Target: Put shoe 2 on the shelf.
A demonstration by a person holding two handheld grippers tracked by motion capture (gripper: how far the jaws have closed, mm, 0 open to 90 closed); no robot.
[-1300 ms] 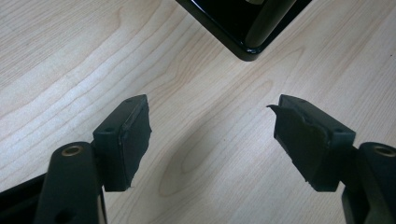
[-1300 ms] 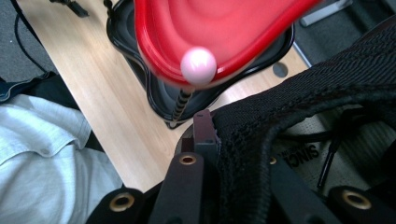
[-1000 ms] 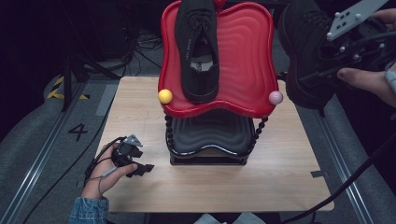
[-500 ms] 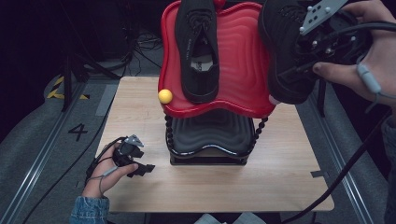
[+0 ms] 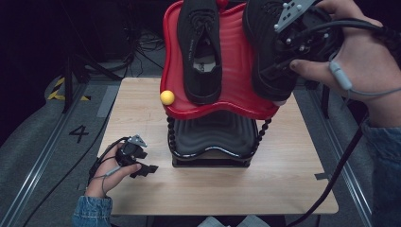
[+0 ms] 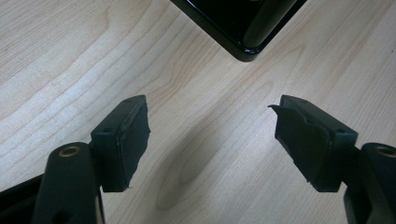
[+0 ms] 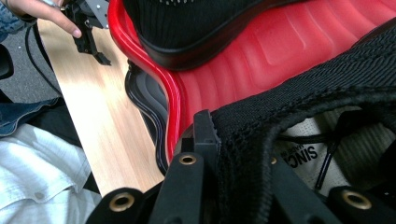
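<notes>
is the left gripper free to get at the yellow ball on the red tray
Probably yes: the left gripper rests open and empty on the table, and the yellow ball sits exposed at the red tray edge, higher up.

Ribbed red upper tray (image 5: 236,61), two black knit shoes (image 5: 202,47), yellow ball (image 5: 167,97), pale woodgrain table (image 5: 142,109), black lower tray (image 5: 213,137)

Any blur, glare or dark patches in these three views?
High view: surroundings nearly black, table evenly lit, right gripper slightly soft. Left gripper view: wood sharp, soft shadow between open jaws, glint on the black rack. Right gripper view: near shoe collar blurred.
</notes>
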